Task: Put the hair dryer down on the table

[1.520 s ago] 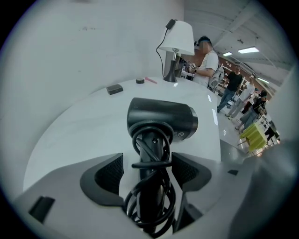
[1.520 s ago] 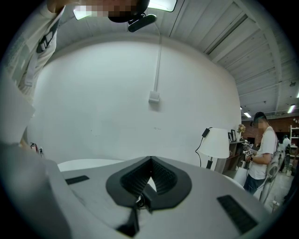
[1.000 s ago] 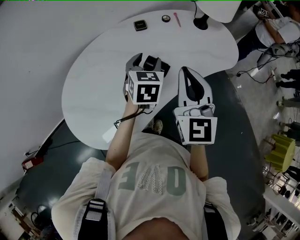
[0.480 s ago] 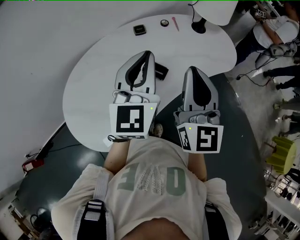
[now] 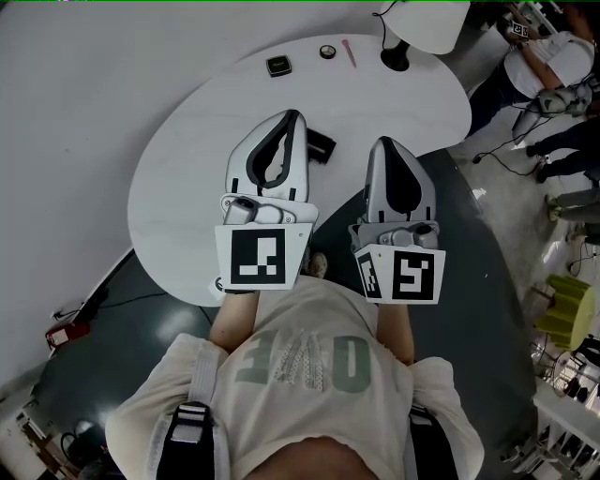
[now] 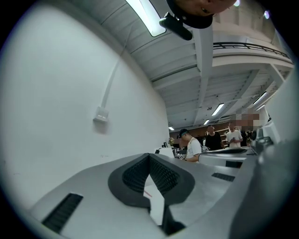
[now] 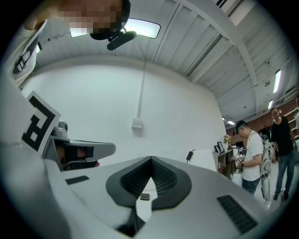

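The black hair dryer lies on the white table, partly hidden behind my left gripper. My left gripper is held level above the table, just left of the dryer; its jaws are shut with nothing between them. To the right, over the table's near edge, my right gripper is also level, shut and empty.
At the table's far end lie a small black square thing, a small round thing and a pink pen. A lamp base under a white shade stands at the far right. People stand beyond the table.
My left gripper has come up off the hair dryer, tipped from pointing down to level, and its jaws have closed empty. The dryer stays on the table. The right gripper rose slightly.
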